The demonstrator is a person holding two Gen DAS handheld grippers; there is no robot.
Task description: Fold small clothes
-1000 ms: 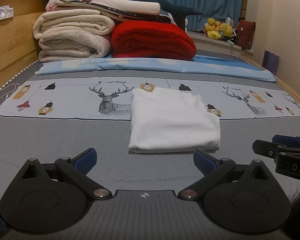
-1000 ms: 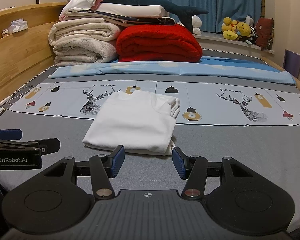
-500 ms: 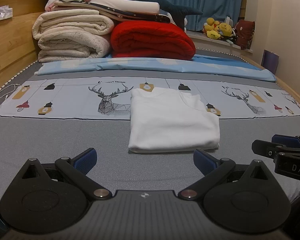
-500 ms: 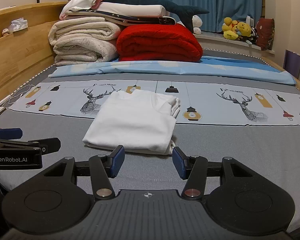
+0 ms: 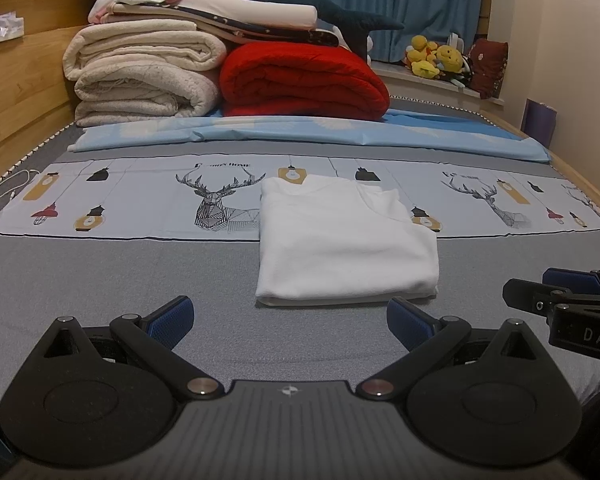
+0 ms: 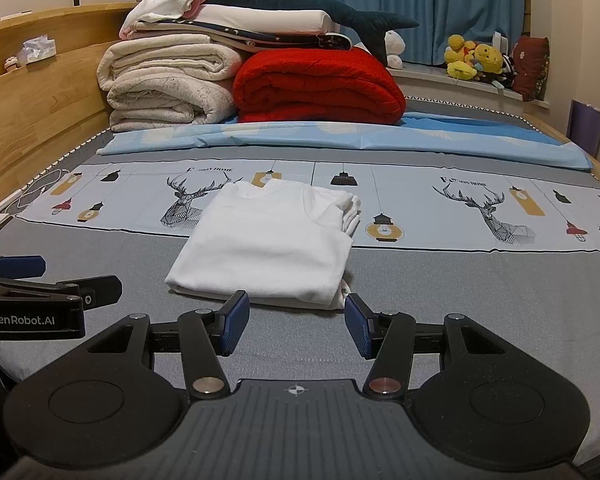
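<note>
A white garment [image 5: 346,240] lies folded in a neat rectangle on the grey bed, its far end on the deer-print sheet; it also shows in the right wrist view [image 6: 270,246]. My left gripper [image 5: 290,316] is open and empty, just short of the garment's near edge. My right gripper [image 6: 296,320] is open and empty, also just short of the near edge. Each gripper shows from the side in the other's view: the right one [image 5: 560,292] and the left one [image 6: 40,280].
Folded cream blankets [image 5: 144,76] and a red blanket [image 5: 304,78] are stacked at the head of the bed, with a plush shark [image 6: 316,0] on top. A wooden bed frame [image 6: 28,92] runs along the left. Plush toys [image 6: 476,60] sit on the sill.
</note>
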